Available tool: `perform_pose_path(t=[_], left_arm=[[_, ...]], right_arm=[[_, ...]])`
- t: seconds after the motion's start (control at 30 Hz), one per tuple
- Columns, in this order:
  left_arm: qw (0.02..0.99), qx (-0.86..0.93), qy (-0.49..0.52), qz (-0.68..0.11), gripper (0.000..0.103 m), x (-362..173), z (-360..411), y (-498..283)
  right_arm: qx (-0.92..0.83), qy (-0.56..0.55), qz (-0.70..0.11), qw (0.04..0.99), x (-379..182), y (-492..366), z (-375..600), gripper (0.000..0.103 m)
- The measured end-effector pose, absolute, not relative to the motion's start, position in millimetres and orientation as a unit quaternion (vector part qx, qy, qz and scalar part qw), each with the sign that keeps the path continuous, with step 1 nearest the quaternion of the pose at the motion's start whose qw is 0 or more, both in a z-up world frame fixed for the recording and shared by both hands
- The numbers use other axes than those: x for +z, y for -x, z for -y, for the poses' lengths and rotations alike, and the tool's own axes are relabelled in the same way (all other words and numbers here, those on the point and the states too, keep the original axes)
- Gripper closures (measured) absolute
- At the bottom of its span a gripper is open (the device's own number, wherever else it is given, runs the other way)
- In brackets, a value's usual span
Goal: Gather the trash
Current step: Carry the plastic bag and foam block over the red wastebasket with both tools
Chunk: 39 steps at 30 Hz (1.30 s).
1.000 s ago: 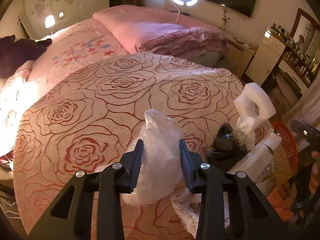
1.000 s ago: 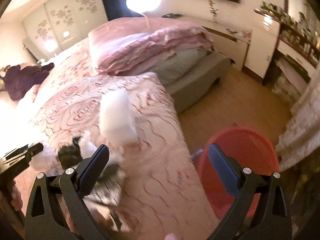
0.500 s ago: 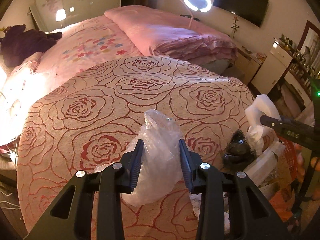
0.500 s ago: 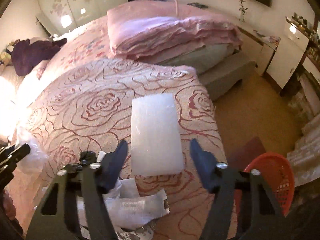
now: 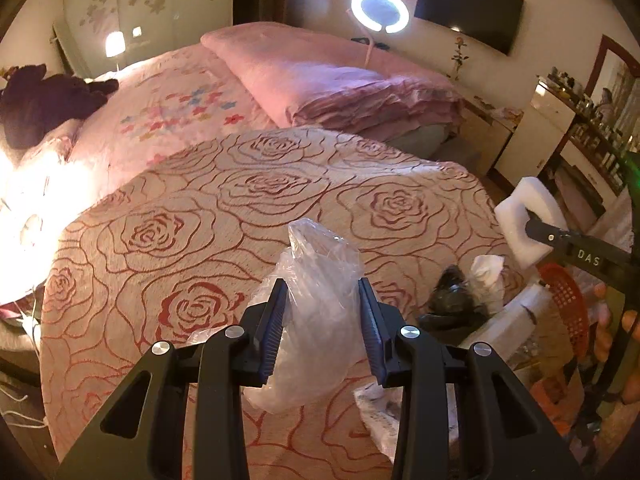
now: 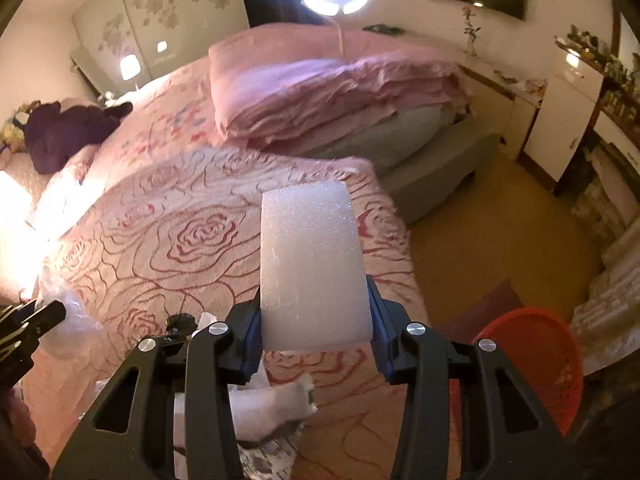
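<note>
My left gripper [image 5: 321,286] is shut on a crumpled clear plastic bag [image 5: 316,320], held just above the rose-patterned bedspread [image 5: 240,200]. The jaws of my right gripper [image 6: 314,300] are closing, and a white foam block [image 6: 312,256] stands upright between the pads, which press on its sides. In the left wrist view that foam block [image 5: 524,216] shows at the right, over the bed's edge. A red mesh basket [image 6: 536,360] stands on the floor beside the bed, to the right of the right gripper.
More litter lies at the bed's near corner: a black bag [image 5: 452,300], a white tissue wad [image 5: 486,272] and white wrapping [image 5: 384,408]. A folded pink quilt [image 5: 340,84] and a purple plush toy [image 5: 44,100] sit further back. Cabinets [image 6: 568,120] line the right wall.
The right gripper swung from over the basket to the foam block and its wide jaws closed around it. The left gripper kept hold of the plastic bag, nearly still.
</note>
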<state>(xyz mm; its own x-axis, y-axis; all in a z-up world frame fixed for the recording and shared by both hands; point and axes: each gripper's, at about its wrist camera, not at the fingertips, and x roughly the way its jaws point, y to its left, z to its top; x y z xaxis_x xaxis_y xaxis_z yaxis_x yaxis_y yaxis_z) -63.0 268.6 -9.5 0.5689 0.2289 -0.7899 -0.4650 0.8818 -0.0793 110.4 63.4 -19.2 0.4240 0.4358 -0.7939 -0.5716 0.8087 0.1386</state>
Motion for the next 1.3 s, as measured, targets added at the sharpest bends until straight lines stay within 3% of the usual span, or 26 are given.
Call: perform_pose_path(t=[0.83, 1.3], left_arm=[[0.916, 0.076, 0.061, -0.390, 0.069, 48.7, -130.7, 17.0], [0.903, -0.031, 0.024, -0.428, 0.069, 14.0, -19.3, -44.3]], right_arm=[[0.218, -0.008, -0.413, 0.884, 14.1, -76.2, 86.7, 0.060], [0.122, -0.045, -0.433, 0.892, -12.8, -82.0, 178.5, 0.060]])
